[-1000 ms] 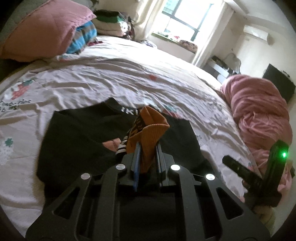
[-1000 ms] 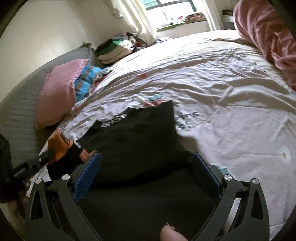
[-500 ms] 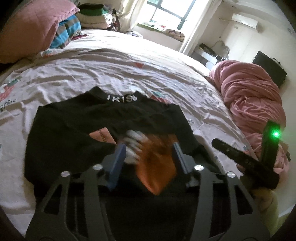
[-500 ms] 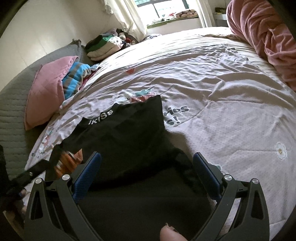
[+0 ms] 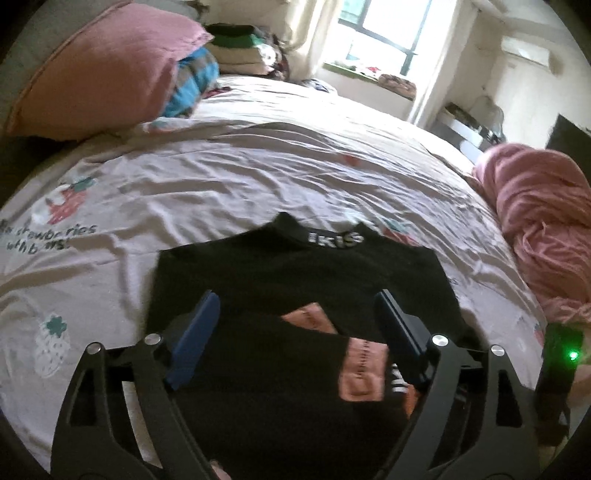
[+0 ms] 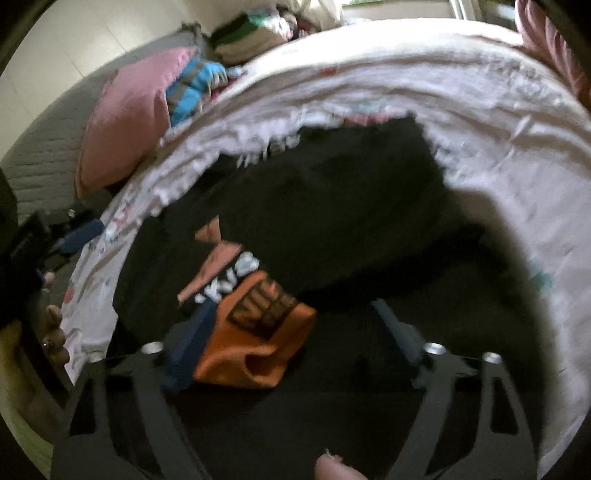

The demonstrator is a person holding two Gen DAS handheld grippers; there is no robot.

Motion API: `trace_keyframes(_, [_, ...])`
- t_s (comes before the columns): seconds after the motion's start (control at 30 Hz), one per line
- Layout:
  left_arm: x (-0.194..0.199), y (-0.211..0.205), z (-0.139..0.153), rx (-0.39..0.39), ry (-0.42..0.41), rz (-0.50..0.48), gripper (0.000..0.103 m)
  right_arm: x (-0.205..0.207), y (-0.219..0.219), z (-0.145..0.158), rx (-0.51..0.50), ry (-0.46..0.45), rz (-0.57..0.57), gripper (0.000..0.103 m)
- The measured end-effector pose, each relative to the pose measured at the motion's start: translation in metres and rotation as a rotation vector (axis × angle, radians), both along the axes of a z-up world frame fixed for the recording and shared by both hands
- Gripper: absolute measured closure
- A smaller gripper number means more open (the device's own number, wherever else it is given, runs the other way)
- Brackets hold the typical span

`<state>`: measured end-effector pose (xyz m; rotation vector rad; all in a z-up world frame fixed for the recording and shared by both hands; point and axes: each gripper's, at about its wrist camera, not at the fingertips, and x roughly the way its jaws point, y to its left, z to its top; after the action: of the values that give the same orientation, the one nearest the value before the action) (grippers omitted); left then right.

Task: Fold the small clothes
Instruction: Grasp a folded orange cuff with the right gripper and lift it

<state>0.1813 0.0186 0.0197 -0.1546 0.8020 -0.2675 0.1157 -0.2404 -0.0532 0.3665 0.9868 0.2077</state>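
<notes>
Left tool [image 5: 295,332], jaws opening, has released the orange cuff [image 6: 255,343] at lower centre; right tool [image 6: 295,339], closing, straddles it ungripped.

Pink pillow [image 5: 99,70], pink blanket [image 5: 543,221], window [image 5: 384,29], folded stack [image 5: 236,51].

Daylight glares through the window [image 5: 384,40] beyond the bed, while the right wrist view is motion-blurred, dim, fisheye-bent at its edges

Left tool [image 5: 295,321] opening, right tool [image 6: 295,328] seemingly closing
</notes>
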Motion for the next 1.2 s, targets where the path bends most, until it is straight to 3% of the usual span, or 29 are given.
trace_keyframes(0.13, [0.000,0.021,-0.008,0.005,0.010,0.049,0.024,0.008,0.008,-0.016,0.043,0.067,-0.035,0.041])
trace_keyframes(0.2, [0.001,0.030,-0.010,-0.020,0.019,0.063,0.024,0.010,0.011,-0.016,0.044,0.057,-0.037,0.067])
trace_keyframes(0.23, [0.001,0.035,-0.011,-0.037,0.022,0.072,0.024,0.010,0.013,-0.015,0.054,0.049,-0.026,0.071])
trace_keyframes(0.3, [0.002,0.041,-0.010,-0.048,0.018,0.089,0.024,0.009,0.019,-0.011,0.044,0.027,0.002,0.093])
trace_keyframes(0.4, [-0.001,0.053,-0.005,-0.061,0.003,0.114,0.018,0.007,0.027,0.000,0.023,-0.028,0.040,0.094])
trace_keyframes(0.57, [-0.006,0.071,-0.008,-0.086,0.014,0.156,0.018,0.007,0.036,0.034,-0.036,-0.163,0.096,0.095])
trace_keyframes(0.87, [-0.008,0.093,-0.011,-0.100,0.016,0.221,0.018,0.031,0.056,0.124,-0.214,-0.399,0.248,0.096])
trace_keyframes(1.03, [-0.007,0.096,-0.013,-0.101,0.019,0.236,0.018,0.050,0.047,0.137,-0.276,-0.434,0.234,0.096])
trace_keyframes(1.2, [-0.005,0.088,-0.017,-0.077,0.025,0.219,0.018,0.060,0.029,0.123,-0.320,-0.417,0.189,0.096])
